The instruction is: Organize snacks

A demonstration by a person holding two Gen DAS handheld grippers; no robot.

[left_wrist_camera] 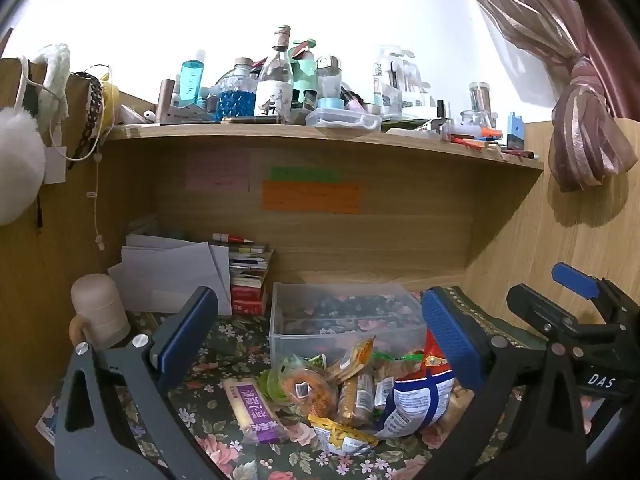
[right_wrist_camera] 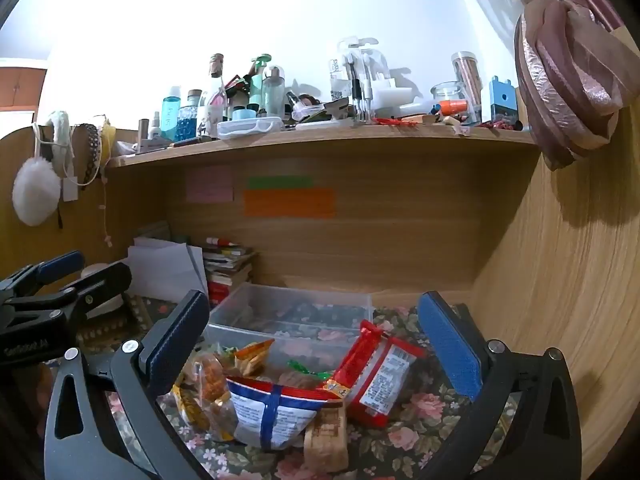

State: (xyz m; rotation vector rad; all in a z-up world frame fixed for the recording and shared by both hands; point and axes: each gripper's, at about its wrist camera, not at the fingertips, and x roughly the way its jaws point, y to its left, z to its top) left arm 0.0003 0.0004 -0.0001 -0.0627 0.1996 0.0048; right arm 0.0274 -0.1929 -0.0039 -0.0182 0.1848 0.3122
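Observation:
A pile of snack packets [left_wrist_camera: 352, 392] lies on the floral tablecloth in front of a clear plastic bin [left_wrist_camera: 344, 316]. It includes a purple-labelled bar [left_wrist_camera: 252, 408], a blue, white and red bag [left_wrist_camera: 416, 400] and orange packets. My left gripper [left_wrist_camera: 320, 344] is open and empty, hovering over the pile. In the right wrist view my right gripper [right_wrist_camera: 316, 344] is open and empty above the pile [right_wrist_camera: 280, 396], with a red packet [right_wrist_camera: 376, 380] at the right and the bin [right_wrist_camera: 292, 320] behind. The right gripper also shows in the left wrist view [left_wrist_camera: 560, 308].
A wooden desk hutch surrounds the area, with a cluttered shelf [left_wrist_camera: 320, 136] of bottles overhead. Papers and stacked books [left_wrist_camera: 248, 280] stand at the back left, next to a beige bottle [left_wrist_camera: 100, 312]. A wooden side wall [right_wrist_camera: 560, 280] and a tied curtain [right_wrist_camera: 568, 80] are at the right.

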